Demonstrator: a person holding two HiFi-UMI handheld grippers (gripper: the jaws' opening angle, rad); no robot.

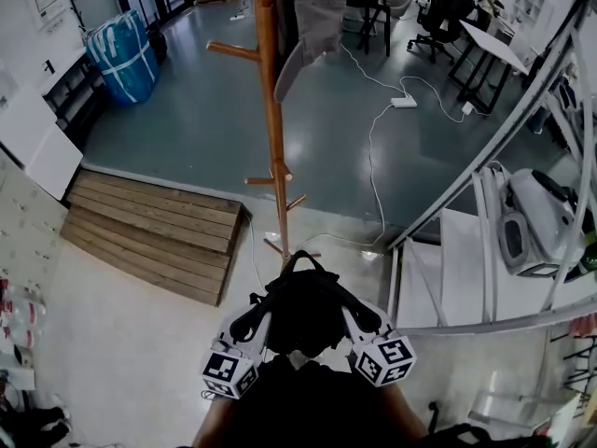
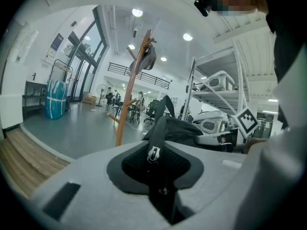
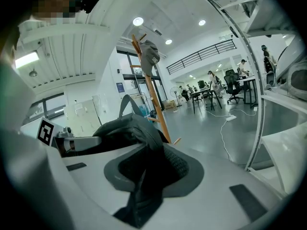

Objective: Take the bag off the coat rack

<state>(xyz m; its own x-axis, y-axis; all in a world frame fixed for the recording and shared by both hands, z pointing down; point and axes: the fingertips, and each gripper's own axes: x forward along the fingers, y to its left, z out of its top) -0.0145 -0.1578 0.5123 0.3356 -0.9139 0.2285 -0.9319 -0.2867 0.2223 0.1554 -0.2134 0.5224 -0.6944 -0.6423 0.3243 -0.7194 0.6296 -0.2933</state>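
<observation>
- I am holding the soft black fabric bag [image 1: 303,311] between both tools, close to my body. It is well apart from the tall wooden coat rack [image 1: 270,110] and touches none of its pegs, so I judge the lift-off done.
- The left gripper [image 1: 250,325] has its jaws nearly closed. They pinch black mesh cloth of the bag, right beside a small silver zipper pull [image 2: 153,153].
- The right gripper [image 1: 360,317] is also nearly closed, clamped on a fold of the bag's black cloth.
- Risk: both pinches are on thin, limp cloth, not on a firm handle. If either one loosens, the cloth could creep out and the bag would swing from the other tool or drop.
- Risk: the left pinch sits next to the zipper pull, so a tug there might slide the zip open instead of carrying weight.
- Risk: the bag's upright carry loop [image 1: 300,258] points towards the rack's low pegs. Moving forward could snag it there.
- Only the head view shows the gap between bag and rack. It also shows the floor around me, with a slatted wooden ramp [image 1: 154,236] and a white cable [image 1: 373,166] to trip on.
- Only the gripper views show what each pair of jaws bites. The zipper pull appears in the left gripper view alone, and the dark fold between the right jaws in the right gripper view alone.
- Both gripper views show the rack from the side, with a grey cap [image 3: 151,55] hanging at its top.
</observation>
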